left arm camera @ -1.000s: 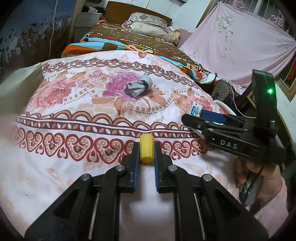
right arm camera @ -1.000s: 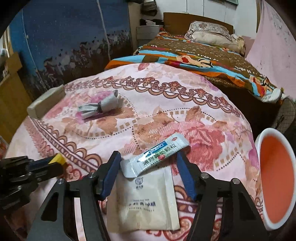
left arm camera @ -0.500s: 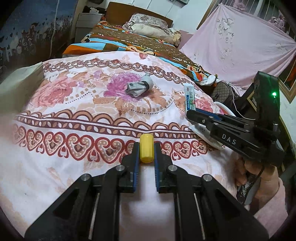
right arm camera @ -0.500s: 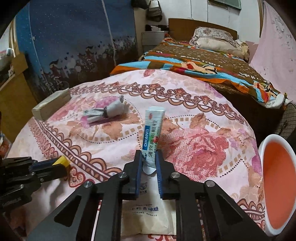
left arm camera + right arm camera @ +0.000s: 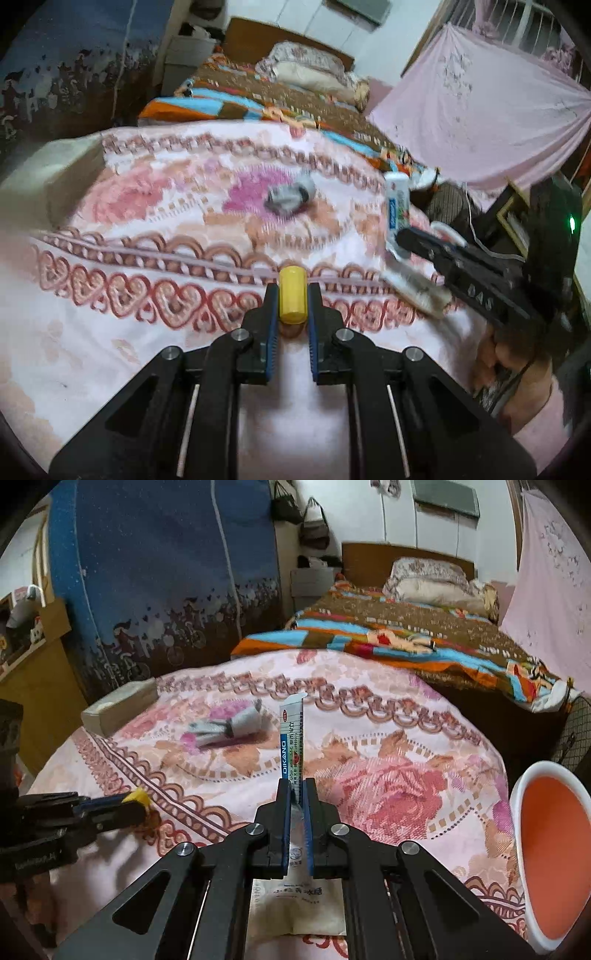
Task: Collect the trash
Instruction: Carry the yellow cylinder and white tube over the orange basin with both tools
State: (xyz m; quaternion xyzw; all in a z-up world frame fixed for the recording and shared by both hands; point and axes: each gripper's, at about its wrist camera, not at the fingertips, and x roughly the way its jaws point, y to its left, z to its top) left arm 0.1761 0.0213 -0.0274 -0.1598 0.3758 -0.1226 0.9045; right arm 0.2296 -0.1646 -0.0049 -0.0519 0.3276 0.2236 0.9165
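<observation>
Blur covers much of the left wrist view, so the floral cloth (image 5: 155, 206) and the things lying on it look soft and smeared there. Even so, the left gripper (image 5: 292, 295) is clear enough: its jaws are closed on a small yellow cylinder (image 5: 291, 295), which stands up between the blue pads. What kind of object it is I cannot tell. In the right wrist view only a yellow corner of it shows at the left edge.

The right gripper (image 5: 296, 794) is closed on a thin sachet (image 5: 292, 738) with blue print, held by its lower end so that it stands upright, edge-on to the camera; most of its label is too narrow to read. Its bottom part is hidden between the pads.

Under this gripper a white packet (image 5: 299, 908) lies flat on the cloth, but the gripper's frame covers most of it, and its print is hard to read. Farther back, a grey crumpled bundle (image 5: 225, 727) lies on a purple flower, well apart from both grippers. At the right edge a white-rimmed basin (image 5: 528, 797) with an orange inside is cut off by the frame. In the left wrist view, the hand (image 5: 517, 373) that holds the right gripper is half hidden behind its black body.
</observation>
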